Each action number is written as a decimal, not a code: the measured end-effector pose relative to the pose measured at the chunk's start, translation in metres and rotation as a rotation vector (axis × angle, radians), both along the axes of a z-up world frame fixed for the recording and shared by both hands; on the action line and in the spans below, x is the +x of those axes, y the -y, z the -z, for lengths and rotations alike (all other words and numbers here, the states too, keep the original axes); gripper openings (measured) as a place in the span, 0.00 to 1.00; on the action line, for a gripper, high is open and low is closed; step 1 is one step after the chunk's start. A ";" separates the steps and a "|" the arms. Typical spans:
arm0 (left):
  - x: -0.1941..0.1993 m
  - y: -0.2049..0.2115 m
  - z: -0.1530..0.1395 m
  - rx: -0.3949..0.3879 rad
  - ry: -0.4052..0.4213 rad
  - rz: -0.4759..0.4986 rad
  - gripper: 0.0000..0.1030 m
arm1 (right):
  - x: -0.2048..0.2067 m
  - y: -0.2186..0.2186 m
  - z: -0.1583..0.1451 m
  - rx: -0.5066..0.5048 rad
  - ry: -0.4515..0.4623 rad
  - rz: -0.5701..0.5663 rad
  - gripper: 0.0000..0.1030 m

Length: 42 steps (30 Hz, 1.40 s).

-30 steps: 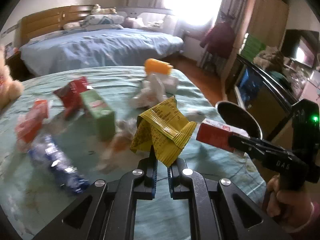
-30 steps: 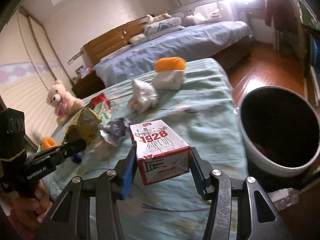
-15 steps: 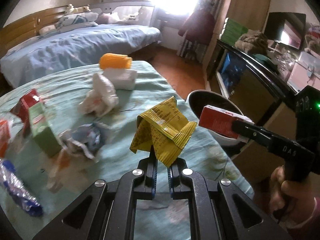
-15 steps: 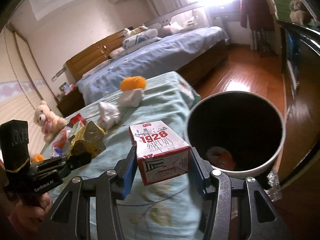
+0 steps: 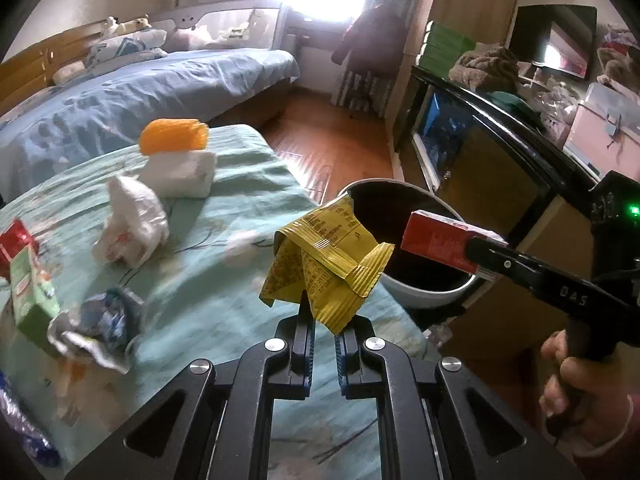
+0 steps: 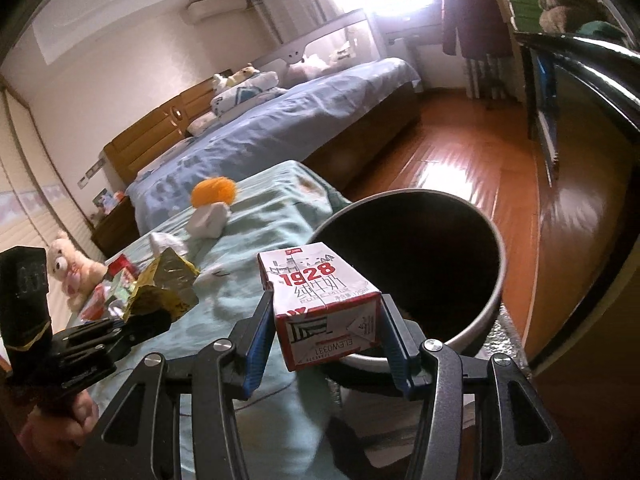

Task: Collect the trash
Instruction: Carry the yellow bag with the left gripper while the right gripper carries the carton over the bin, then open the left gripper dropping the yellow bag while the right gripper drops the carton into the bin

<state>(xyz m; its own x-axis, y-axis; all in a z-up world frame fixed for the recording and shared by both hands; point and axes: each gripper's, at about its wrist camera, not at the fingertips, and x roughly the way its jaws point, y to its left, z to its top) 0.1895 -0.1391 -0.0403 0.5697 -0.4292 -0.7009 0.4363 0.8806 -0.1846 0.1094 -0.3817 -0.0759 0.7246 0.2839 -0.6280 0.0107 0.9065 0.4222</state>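
Observation:
My left gripper [image 5: 324,320] is shut on a crumpled yellow wrapper [image 5: 326,266], held above the right edge of the green-covered bed. My right gripper [image 6: 324,320] is shut on a small red and white milk carton [image 6: 320,300], at the near rim of a round white trash bin [image 6: 494,296] with a dark inside. In the left wrist view the carton [image 5: 438,240] hangs over the bin [image 5: 424,296] and the wrapper sits just left of its rim. The right wrist view shows the left gripper [image 6: 160,318] with the wrapper [image 6: 166,286] at lower left.
On the green bedspread [image 5: 224,280] lie a white crumpled bag [image 5: 132,224], a white tissue pack [image 5: 180,174] under an orange object [image 5: 174,136], a green carton [image 5: 30,296] and a blue wrapper [image 5: 104,320]. A black cabinet [image 5: 492,176] stands beyond the bin. Wooden floor [image 6: 460,168] lies behind.
Both grippers have swung to the right over the bed with their loads. The bin has come from the right edge of each view to the middle, close under the carton.

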 end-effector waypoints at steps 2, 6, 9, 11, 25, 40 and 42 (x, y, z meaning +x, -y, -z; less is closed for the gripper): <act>0.003 0.008 0.001 0.004 0.002 0.007 0.07 | 0.001 0.005 0.001 -0.004 -0.003 0.013 0.49; 0.010 0.022 0.002 0.000 0.000 0.026 0.07 | 0.004 0.015 0.004 -0.011 -0.009 0.038 0.49; 0.017 0.034 0.004 0.006 -0.006 0.044 0.07 | 0.007 0.022 0.006 -0.018 -0.017 0.055 0.49; 0.021 0.042 0.006 0.012 -0.009 0.056 0.07 | 0.008 0.026 0.008 -0.023 -0.021 0.064 0.49; 0.055 0.094 0.020 0.059 -0.035 0.112 0.07 | 0.028 0.043 0.016 -0.067 -0.046 0.096 0.49; 0.081 0.122 0.028 0.087 -0.049 0.132 0.07 | 0.045 0.057 0.028 -0.061 -0.082 0.112 0.49; 0.083 0.124 0.029 0.083 -0.056 0.135 0.07 | 0.046 0.057 0.029 -0.061 -0.083 0.114 0.49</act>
<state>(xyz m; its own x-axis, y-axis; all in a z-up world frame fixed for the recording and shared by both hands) 0.2729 -0.2628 -0.0693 0.4696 -0.4388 -0.7661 0.5427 0.8279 -0.1415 0.1558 -0.4390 -0.1045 0.6946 0.1626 -0.7008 0.1475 0.9213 0.3599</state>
